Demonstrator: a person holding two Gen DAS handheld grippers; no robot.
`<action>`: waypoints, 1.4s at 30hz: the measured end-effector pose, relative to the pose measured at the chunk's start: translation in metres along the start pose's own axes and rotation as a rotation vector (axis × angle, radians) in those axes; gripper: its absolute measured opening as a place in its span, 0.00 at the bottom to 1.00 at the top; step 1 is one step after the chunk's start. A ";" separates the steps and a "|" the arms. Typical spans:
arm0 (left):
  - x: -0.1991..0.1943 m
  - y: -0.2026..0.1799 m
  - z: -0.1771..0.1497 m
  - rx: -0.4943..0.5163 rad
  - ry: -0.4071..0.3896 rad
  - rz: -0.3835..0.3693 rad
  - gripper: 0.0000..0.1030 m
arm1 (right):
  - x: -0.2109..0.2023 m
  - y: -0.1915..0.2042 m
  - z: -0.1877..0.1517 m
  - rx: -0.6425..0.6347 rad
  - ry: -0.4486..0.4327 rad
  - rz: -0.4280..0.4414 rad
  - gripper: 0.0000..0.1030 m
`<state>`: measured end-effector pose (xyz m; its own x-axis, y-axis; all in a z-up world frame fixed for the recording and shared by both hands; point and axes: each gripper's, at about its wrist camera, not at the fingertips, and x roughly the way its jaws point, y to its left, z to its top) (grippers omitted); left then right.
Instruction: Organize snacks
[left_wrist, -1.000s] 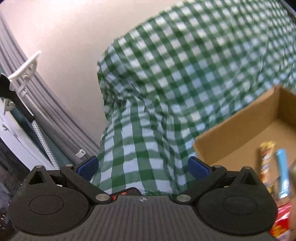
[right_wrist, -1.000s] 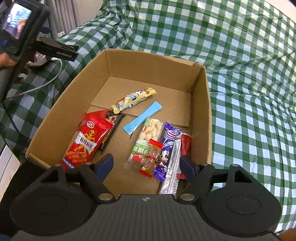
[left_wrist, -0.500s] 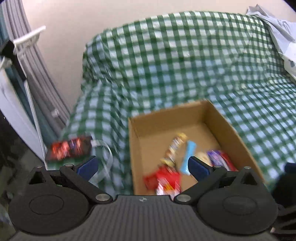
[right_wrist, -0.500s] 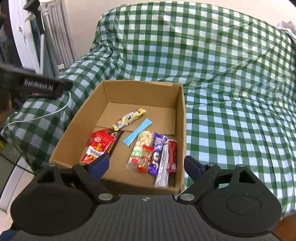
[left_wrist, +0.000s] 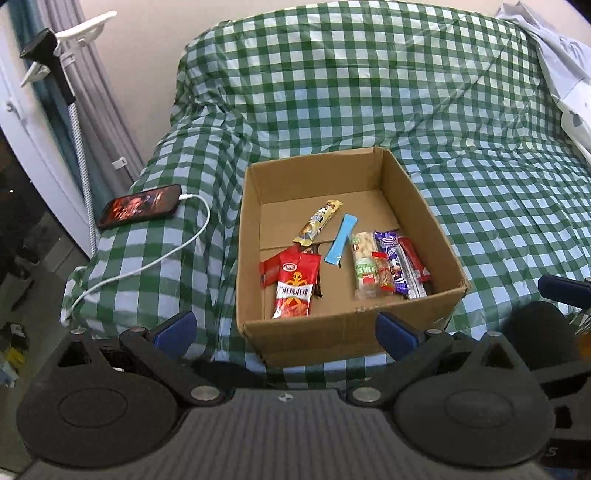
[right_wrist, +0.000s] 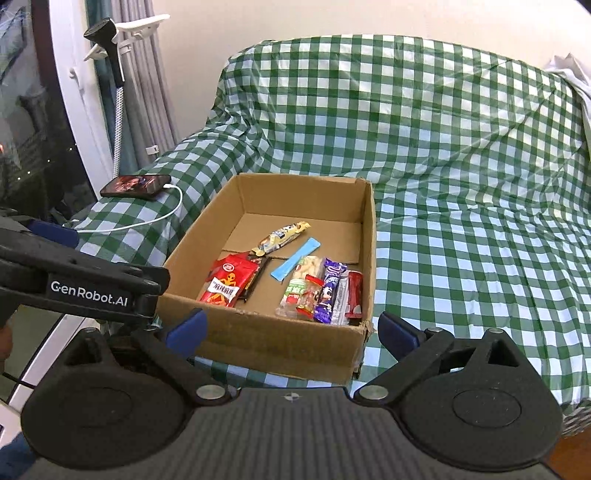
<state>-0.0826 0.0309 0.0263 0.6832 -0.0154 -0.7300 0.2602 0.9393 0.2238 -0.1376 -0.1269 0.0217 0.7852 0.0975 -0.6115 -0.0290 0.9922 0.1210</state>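
An open cardboard box (left_wrist: 251, 240) (right_wrist: 362, 236) sits on a green checked cloth (left_wrist: 369, 92). Several snacks lie inside: a red bag (left_wrist: 295, 286) (right_wrist: 227, 282), a blue stick (left_wrist: 341, 240) (right_wrist: 295, 258), a yellow-white bar (left_wrist: 319, 221), a green-white pack (left_wrist: 365, 266), a purple bar (left_wrist: 391, 262) and a red bar (left_wrist: 415, 258). My left gripper (left_wrist: 284, 332) hovers in front of the box, open and holding nothing. My right gripper (right_wrist: 291, 332) hangs before the box's near wall, its jaws opening, with nothing between them.
A phone (left_wrist: 142, 206) (right_wrist: 135, 184) on a white cable (left_wrist: 166, 254) lies on the cloth left of the box. Curtains and a pole (left_wrist: 70, 99) stand at far left. White fabric (left_wrist: 565, 74) lies at top right. The left gripper's body (right_wrist: 85, 291) crosses the right view's left side.
Both grippers pulled back and up from the box. The left view swung from the bare cloth onto the box. The right jaws widened.
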 end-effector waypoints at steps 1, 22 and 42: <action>-0.001 0.002 0.001 -0.005 0.000 0.001 1.00 | -0.003 0.000 -0.001 -0.002 -0.004 -0.001 0.96; -0.004 0.008 -0.002 -0.056 0.038 -0.005 1.00 | -0.008 -0.002 -0.008 0.006 -0.019 -0.073 0.98; 0.026 0.012 0.001 -0.080 0.111 -0.010 1.00 | 0.009 -0.006 -0.003 -0.008 0.016 -0.113 0.98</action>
<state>-0.0612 0.0416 0.0104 0.6004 0.0092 -0.7997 0.2083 0.9636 0.1674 -0.1320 -0.1322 0.0130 0.7737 -0.0140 -0.6334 0.0544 0.9975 0.0444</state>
